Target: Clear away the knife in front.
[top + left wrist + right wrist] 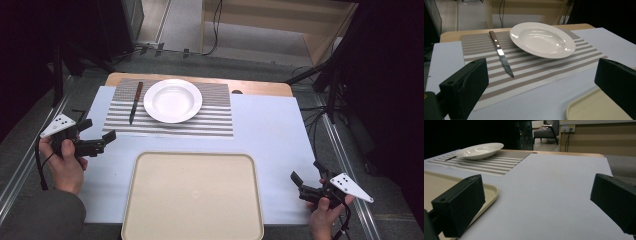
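Plate (172,100) empty, on striped mat (200,122) at table's far edge, knife (135,102) beside it. Tray (193,196) empty, near edge. Left gripper (100,135) and right gripper (305,176) both spread wide, holding nothing.

The plate (172,100) is white; the mat (210,122) has grey and white stripes; the knife (135,102) has a brown handle and a dark blade; the tray (192,197) is cream; the table (270,130) is pale blue-white with a wood edge; both grippers (97,140) (306,183) are black with grey plates.
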Demonstrator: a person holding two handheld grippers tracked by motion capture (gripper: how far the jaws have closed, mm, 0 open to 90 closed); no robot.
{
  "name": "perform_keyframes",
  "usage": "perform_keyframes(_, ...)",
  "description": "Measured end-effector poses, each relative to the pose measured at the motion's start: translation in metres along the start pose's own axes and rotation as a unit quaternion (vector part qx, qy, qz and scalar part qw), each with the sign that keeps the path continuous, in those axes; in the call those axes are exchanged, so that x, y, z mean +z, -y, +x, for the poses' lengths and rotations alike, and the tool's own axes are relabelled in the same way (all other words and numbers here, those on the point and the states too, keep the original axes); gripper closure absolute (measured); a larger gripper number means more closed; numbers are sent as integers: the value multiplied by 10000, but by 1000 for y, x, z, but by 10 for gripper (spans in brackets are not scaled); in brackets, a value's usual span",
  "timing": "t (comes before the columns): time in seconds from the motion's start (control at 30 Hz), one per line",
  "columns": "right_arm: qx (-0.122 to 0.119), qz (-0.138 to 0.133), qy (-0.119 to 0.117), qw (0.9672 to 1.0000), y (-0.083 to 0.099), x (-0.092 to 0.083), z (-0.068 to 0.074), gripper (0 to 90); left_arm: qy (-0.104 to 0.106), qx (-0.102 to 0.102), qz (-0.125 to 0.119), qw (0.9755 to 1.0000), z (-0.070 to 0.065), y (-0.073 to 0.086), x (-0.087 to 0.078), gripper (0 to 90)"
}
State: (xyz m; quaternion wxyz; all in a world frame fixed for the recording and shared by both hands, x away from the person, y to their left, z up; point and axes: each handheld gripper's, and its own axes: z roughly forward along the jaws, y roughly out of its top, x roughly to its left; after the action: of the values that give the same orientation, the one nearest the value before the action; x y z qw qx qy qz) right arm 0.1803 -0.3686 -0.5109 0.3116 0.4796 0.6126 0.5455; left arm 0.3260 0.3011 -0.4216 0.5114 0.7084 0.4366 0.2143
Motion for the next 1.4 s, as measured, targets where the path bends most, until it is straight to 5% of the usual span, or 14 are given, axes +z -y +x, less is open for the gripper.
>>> perform_keyframes(0.93, -13, 69, 12, 10000, 0, 3, 1, 0, 70, -242, 340, 9991, 30, -32, 72, 0)
perform_keyframes(1.3, -27, 86, 19, 10000, 0, 3, 1, 0, -350, -460, 773, 9953, 41, -43, 97, 119)
perform_keyframes(1.4, -24, 88, 20, 10000, 0, 4, 1, 0, -472, -492, 1039, 9923, 45, -47, 111, 129)
